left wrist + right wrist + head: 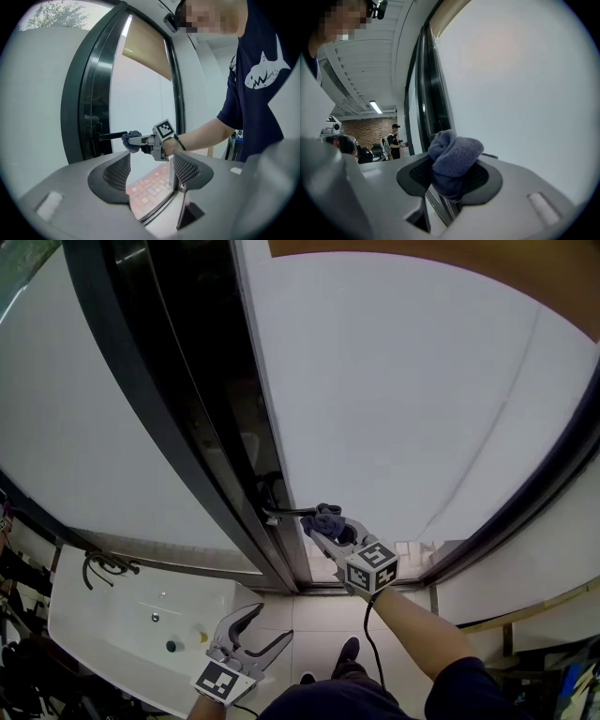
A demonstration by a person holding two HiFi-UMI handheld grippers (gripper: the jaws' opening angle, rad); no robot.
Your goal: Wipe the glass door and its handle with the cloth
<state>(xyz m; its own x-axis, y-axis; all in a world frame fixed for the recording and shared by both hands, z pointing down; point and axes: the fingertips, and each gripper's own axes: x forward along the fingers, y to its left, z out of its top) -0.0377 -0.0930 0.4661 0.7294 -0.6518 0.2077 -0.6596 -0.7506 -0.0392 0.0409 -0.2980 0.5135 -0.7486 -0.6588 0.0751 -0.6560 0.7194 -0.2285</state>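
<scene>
Your right gripper (321,530) is clamped on the cloth (326,517), a blue wad bulging out between the jaws. It holds the cloth against the free end of the handle (284,513), which juts from the dark frame (159,418) toward 3 o'clock in the head view. Your left gripper (272,622) hangs low, at 7 o'clock of the right one. Its jaws are apart with nothing between them, well clear of the door (412,381).

By my reading you are on the handle step. The cloth touches only the handle's tip, so the length toward the frame looks left to do. The door shows no streak or wet patch, so I cannot tell whether it has been wiped.

The left gripper view gives the side look: the handle lies level, with the cloth capping its end at 3 o'clock. The right gripper view loses the handle behind the wad, yet it shows a person (395,140) standing far off at 9 o'clock, whom neither other view has.
</scene>
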